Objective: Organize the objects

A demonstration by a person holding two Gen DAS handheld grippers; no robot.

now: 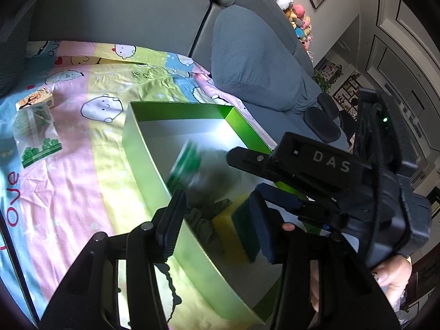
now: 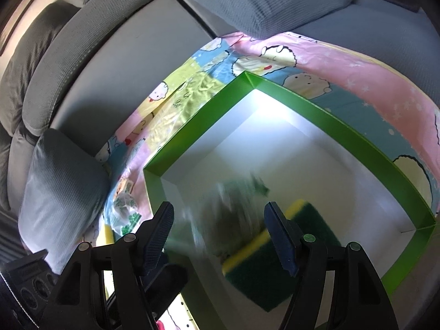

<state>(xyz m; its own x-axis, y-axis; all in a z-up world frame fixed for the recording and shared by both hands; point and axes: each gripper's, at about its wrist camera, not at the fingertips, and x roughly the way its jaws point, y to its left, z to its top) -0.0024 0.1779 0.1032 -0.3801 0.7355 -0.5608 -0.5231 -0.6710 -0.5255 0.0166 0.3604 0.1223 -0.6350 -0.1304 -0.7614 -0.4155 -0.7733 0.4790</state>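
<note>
A green open box (image 1: 137, 151) with a white inside stands on a cartoon-print sheet; it also shows in the right wrist view (image 2: 343, 129). Inside lie a yellow-and-green sponge (image 1: 233, 233) (image 2: 264, 258) and a grey cloth (image 1: 203, 220). A blurred clear packet with green print (image 1: 189, 165) (image 2: 228, 220) is in motion inside the box, between the open fingers of my right gripper (image 2: 220, 236). That gripper also shows from the left wrist view (image 1: 242, 176). My left gripper (image 1: 217, 225) is open and empty over the box's near wall.
A clear packet with green print (image 1: 37, 137) and a small printed carton (image 1: 34, 99) lie on the sheet (image 1: 77, 187) left of the box. Grey sofa cushions (image 1: 261, 63) surround the sheet. Plush toys (image 1: 297, 19) sit on the sofa back.
</note>
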